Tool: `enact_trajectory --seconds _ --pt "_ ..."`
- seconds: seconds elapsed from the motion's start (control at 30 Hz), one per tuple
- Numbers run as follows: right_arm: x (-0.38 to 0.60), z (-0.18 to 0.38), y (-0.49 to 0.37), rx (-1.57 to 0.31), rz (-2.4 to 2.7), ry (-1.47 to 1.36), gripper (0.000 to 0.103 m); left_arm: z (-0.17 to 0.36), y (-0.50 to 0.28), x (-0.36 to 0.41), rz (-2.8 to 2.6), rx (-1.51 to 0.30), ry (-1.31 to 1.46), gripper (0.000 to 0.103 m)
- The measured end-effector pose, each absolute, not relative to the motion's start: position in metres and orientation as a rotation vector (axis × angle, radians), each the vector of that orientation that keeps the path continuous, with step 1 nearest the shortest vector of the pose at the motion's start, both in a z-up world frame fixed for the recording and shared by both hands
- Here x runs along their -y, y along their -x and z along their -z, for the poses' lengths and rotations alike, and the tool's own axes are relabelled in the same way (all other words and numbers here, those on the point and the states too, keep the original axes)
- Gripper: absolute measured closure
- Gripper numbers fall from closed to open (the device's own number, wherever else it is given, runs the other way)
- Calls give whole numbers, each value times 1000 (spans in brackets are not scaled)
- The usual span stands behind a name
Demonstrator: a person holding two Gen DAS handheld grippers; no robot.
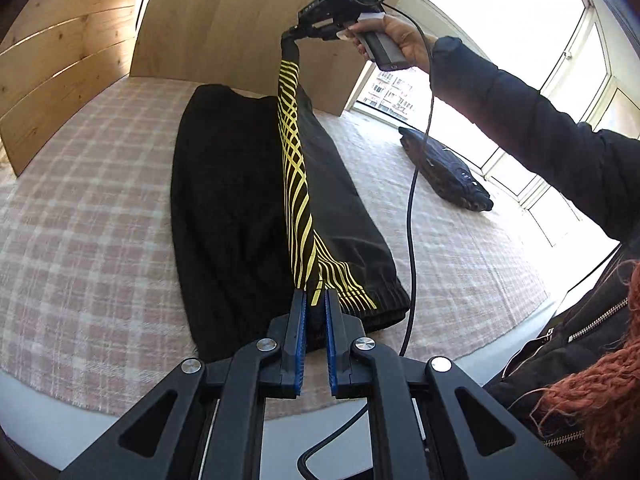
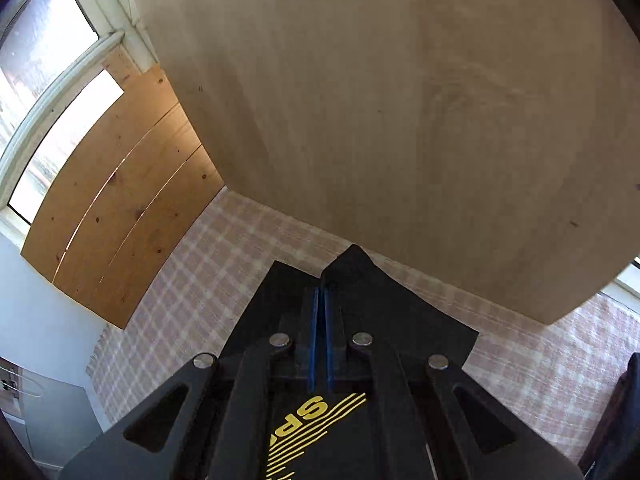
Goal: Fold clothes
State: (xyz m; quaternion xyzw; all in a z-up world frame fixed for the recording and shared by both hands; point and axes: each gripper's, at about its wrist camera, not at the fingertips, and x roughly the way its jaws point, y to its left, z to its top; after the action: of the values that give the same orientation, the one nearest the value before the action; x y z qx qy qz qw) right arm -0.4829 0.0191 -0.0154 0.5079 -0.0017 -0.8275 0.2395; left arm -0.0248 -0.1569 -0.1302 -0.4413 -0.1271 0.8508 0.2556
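Black track pants (image 1: 232,208) with yellow wavy stripes lie lengthwise on the pink plaid bed cover (image 1: 88,216). One leg is lifted and stretched taut between both grippers. My left gripper (image 1: 316,300) is shut on the striped leg near its elastic cuff. My right gripper (image 1: 289,36), held by a hand with a dark sleeve, is raised at the far end and shut on the waist end of that leg. In the right wrist view the right gripper (image 2: 321,294) pinches black fabric (image 2: 360,276) that sticks out past the tips, and yellow lettering (image 2: 316,408) shows beneath it.
A wooden headboard panel (image 1: 240,20) and slatted side boards (image 1: 60,64) enclose the bed's far end. A folded dark garment (image 1: 448,168) lies on the right of the bed near the windows. A black cable (image 1: 412,216) hangs from the right gripper. The person's jacket is at right.
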Motion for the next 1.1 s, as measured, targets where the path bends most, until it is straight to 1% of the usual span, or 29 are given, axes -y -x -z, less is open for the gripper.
enact_trajectory --seconds 0.07,0.17,0.27,0.37,0.43,0.5,0.57,0.63,0.77,0.83,0.97,1.1 --pt "25 41 491 -70 2240 -1431 100 148 30 174 -2293 414 1223 95" --pt "73 81 497 -174 2213 -1503 100 171 36 188 -2260 471 1253 95" --pt "100 111 499 -270 2201 -1554 100 183 37 194 -2223 501 1249 95" --pt "117 128 500 -352 2165 -1608 98 189 37 199 -2205 509 1251 94" --pt "120 123 499 -327 2165 -1583 92 191 37 202 -2193 522 1250 94" --pt "120 113 498 -283 2167 -1556 71 193 37 203 -2172 526 1267 93" --pt "116 96 494 -284 2194 -1512 66 194 36 204 -2166 516 1284 90" --pt "106 76 481 -296 2217 -1454 66 192 34 208 -2162 509 1299 89" --pt "63 41 428 -263 2202 -1373 66 182 26 221 -2161 446 1331 91" --pt "35 34 391 -247 2188 -1367 66 173 24 225 -2159 411 1334 91" --pt "-30 49 292 -206 2164 -1430 65 154 23 224 -2176 269 1337 91" --pt "-81 83 202 -194 2155 -1523 65 141 29 213 -2136 101 1337 91"
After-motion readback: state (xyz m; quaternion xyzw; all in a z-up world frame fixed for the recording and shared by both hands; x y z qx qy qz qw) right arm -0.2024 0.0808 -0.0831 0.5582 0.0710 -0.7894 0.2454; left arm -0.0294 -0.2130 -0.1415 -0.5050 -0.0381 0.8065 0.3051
